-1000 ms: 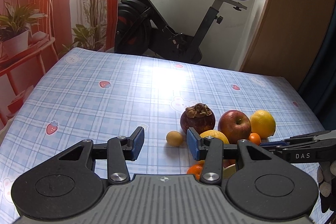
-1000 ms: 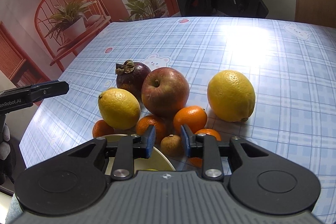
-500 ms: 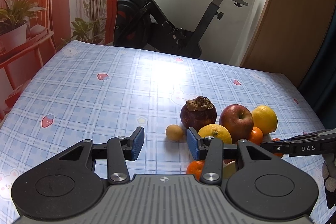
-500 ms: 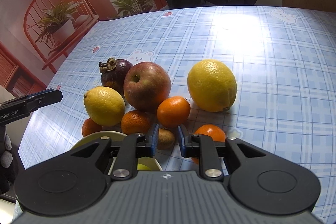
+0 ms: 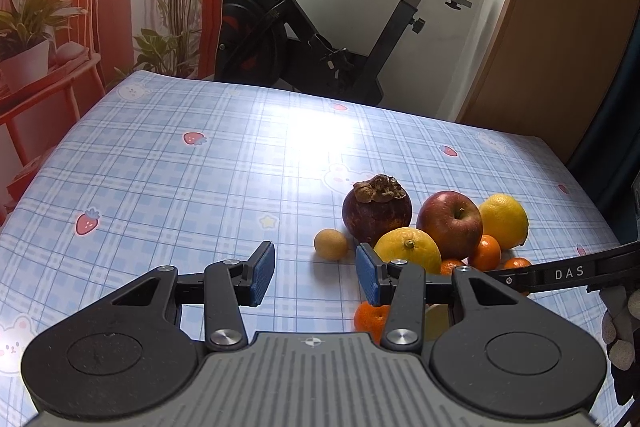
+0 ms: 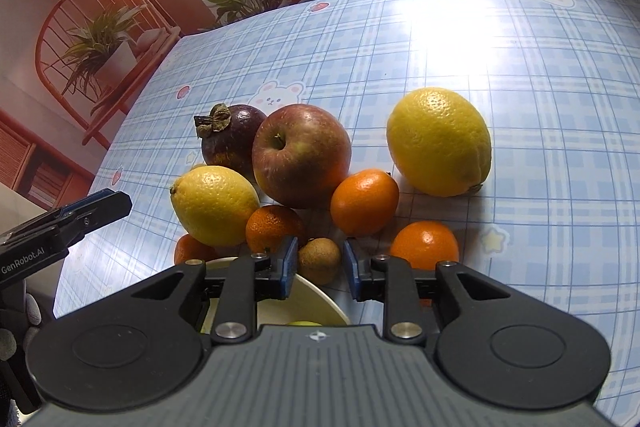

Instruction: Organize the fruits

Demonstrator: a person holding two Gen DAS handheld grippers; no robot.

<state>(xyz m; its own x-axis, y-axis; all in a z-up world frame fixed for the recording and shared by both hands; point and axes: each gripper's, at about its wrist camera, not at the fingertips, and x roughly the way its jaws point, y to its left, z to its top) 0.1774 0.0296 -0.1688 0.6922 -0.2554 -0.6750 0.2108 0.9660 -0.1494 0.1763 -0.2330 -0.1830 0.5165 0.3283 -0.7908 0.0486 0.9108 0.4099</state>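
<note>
My right gripper [image 6: 320,263] is shut on a small brown longan [image 6: 319,261] and holds it over the rim of a pale yellow bowl [image 6: 320,297]. Beyond it lie several mandarins, a lemon [image 6: 214,205], an apple [image 6: 302,155], a mangosteen [image 6: 232,141] and a large lemon [image 6: 440,141]. My left gripper [image 5: 316,275] is open and empty above the cloth, left of the pile. Ahead of it lie a second longan [image 5: 331,244], the mangosteen [image 5: 377,213], the lemon [image 5: 408,251] and the apple [image 5: 450,223].
The table has a blue checked cloth [image 5: 180,179]. An exercise bike [image 5: 320,27] stands behind the far edge. A red chair with a potted plant [image 5: 24,47] is at the left. The right gripper's finger [image 5: 560,273] crosses the left wrist view's right side.
My right gripper closed on the brown longan and lifted it back toward the bowl rim. My left gripper stayed open and shifted slightly.
</note>
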